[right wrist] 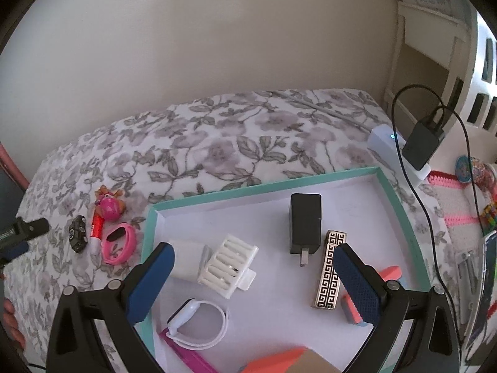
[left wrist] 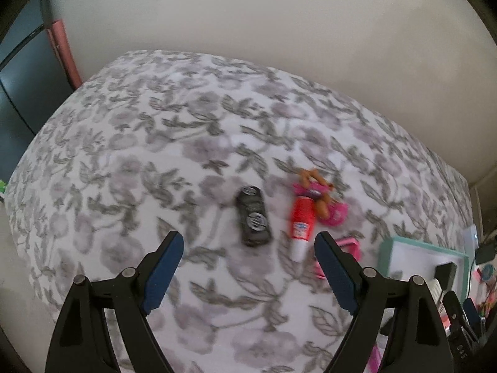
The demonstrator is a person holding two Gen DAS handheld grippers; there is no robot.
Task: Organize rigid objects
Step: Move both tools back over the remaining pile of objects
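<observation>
Both claws empty: right claw [right wrist: 253, 283] gapes over the tray [right wrist: 149, 217], left claw [left wrist: 248, 276] wide, next onto the black toy [left wrist: 253, 216] on the bed [left wrist: 124, 155].

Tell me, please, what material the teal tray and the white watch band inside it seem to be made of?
The teal tray looks like cardboard with a matte paper finish: thin straight walls, flat white inside, no shine. The white watch band seems to be soft silicone or rubber: it curls in a smooth loop with a dull sheen. Neither is certain from looks alone.
</observation>
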